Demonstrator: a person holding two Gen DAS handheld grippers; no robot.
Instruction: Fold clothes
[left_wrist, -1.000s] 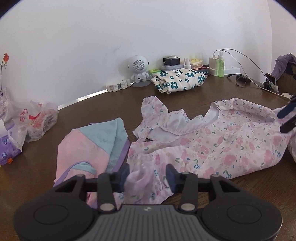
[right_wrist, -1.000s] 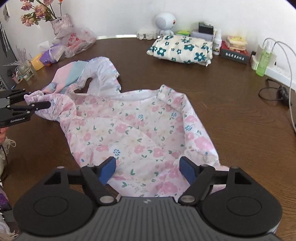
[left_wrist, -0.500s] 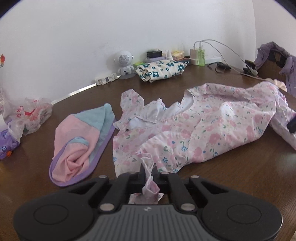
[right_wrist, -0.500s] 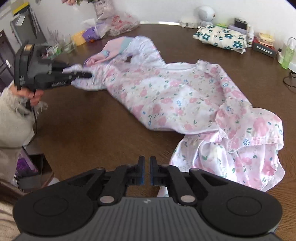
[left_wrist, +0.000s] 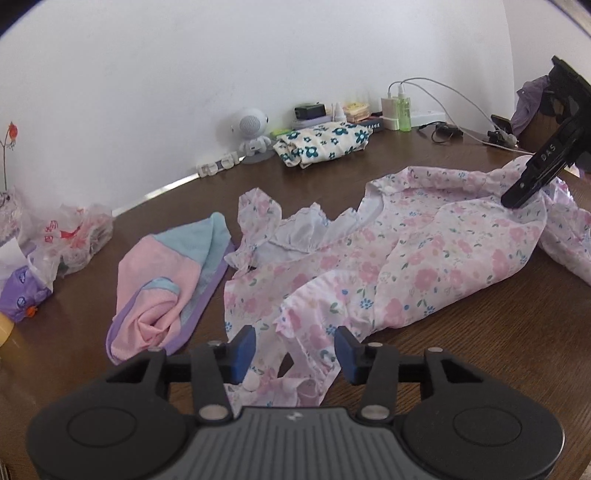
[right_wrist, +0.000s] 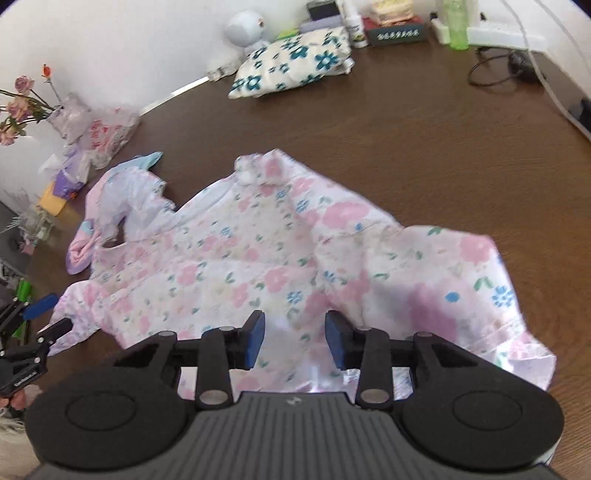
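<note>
Garment: I see the pink floral dress crumpled mid-table, long axis between my two grippers, neckline toward the wall edge.
Left gripper: jaws wide apart, cloth between, ungripped.
Right gripper: jaws open over the hem.
Table: dark wood, white wall behind.
Writing: "DAS" on the right gripper.

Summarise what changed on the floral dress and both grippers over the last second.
Both grippers shut on the floral dress half a second ago and have since let go: the left gripper and the right gripper are open again, with cloth lying loose between the fingers. The dress was pulled out longer across the table and dropped. The pink and blue cloth and the folded blue-flowered garment stayed put.
</note>
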